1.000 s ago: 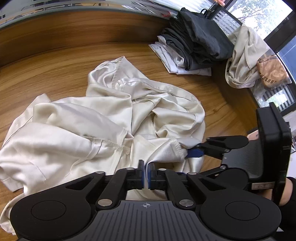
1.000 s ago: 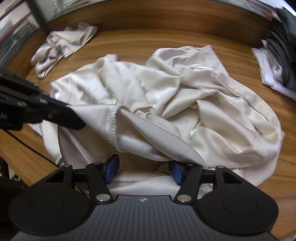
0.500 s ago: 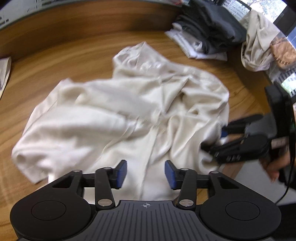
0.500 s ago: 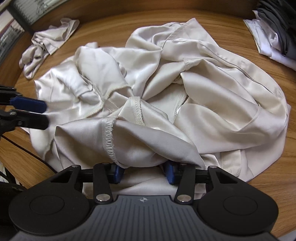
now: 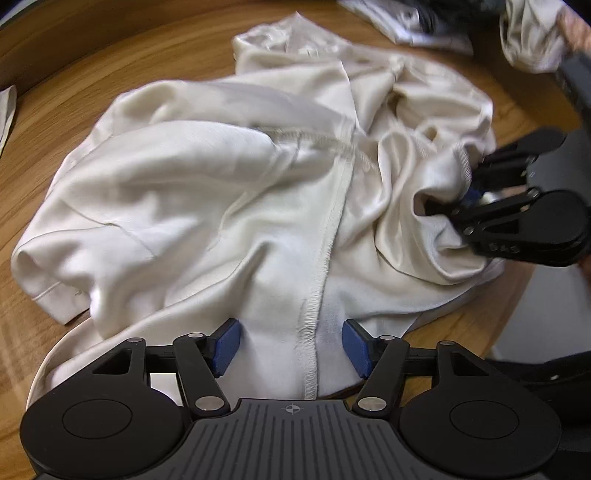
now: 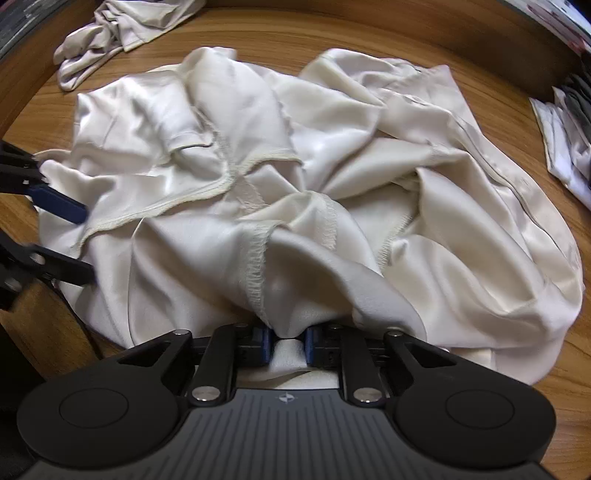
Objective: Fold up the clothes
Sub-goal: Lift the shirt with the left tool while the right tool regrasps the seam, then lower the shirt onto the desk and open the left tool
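A crumpled cream satin garment [image 5: 207, 206] lies spread on the wooden table [image 5: 110, 51], seams showing. My left gripper [image 5: 290, 345] hovers low over its near edge with its jaws opening. A stitched seam runs between the blue pads [image 5: 225, 345], which do not press it. My right gripper [image 6: 288, 345] is closing on a bunched fold of the same garment [image 6: 369, 155], and the cloth fills the narrow gap between its pads. The right gripper [image 5: 469, 188] also shows at the garment's right edge in the left wrist view. The left gripper [image 6: 83, 245] shows at the left in the right wrist view.
A second pale crumpled garment [image 6: 122, 33] lies at the table's far left. A stack of white and dark clothes [image 6: 565, 140] sits at the right. The table's edge [image 5: 517, 295] runs close beside the right gripper. A sheet of paper [image 5: 5, 110] lies at the left.
The left gripper let go of the fabric, opened wide and sank toward the garment. The right gripper's jaws went from wide apart to pinched on a fold, and the lifted cloth dropped.
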`<action>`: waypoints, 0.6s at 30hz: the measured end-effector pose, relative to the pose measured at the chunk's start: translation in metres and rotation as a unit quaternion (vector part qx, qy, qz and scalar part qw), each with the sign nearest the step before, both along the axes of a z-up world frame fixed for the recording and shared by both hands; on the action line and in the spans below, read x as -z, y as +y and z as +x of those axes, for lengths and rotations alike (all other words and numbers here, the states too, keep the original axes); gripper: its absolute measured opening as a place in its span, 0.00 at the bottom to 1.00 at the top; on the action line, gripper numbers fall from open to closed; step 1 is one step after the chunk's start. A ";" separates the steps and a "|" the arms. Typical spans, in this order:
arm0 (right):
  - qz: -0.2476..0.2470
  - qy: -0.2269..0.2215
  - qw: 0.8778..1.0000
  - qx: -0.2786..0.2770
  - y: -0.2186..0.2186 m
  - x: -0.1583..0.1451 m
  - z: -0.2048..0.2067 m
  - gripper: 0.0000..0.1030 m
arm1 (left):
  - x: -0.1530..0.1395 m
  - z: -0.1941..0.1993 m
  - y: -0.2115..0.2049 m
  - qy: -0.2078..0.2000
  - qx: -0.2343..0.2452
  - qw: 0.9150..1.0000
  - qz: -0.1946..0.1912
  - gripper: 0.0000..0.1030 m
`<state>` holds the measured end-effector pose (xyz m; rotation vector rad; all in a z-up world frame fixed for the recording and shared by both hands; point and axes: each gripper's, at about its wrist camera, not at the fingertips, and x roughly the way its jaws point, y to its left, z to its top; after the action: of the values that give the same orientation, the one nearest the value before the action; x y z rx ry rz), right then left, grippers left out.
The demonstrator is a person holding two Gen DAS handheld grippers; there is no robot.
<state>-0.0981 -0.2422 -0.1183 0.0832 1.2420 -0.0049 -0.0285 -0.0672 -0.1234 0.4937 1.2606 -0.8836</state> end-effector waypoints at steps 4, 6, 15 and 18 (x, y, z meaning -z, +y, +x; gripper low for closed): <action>0.014 -0.011 1.000 0.007 0.004 -0.006 -0.003 0.05 | 0.005 -0.001 -0.006 -0.020 -0.001 1.000 0.014 0.28; 0.020 -0.022 0.999 0.018 0.002 -0.014 -0.010 0.04 | 0.005 0.004 -0.004 -0.019 -0.017 1.000 0.014 0.13; 0.027 -0.075 0.993 0.085 -0.031 -0.062 -0.046 0.03 | -0.001 0.031 0.019 -0.059 -0.124 0.990 0.029 0.07; 0.016 -0.089 0.990 0.104 -0.045 -0.075 -0.058 0.03 | -0.005 0.048 0.035 -0.080 -0.172 0.981 0.038 0.05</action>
<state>-0.1558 -0.2873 -0.0435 0.2360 1.0500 -0.1547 0.0195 -0.0324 -0.1187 0.3823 1.1891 -0.4963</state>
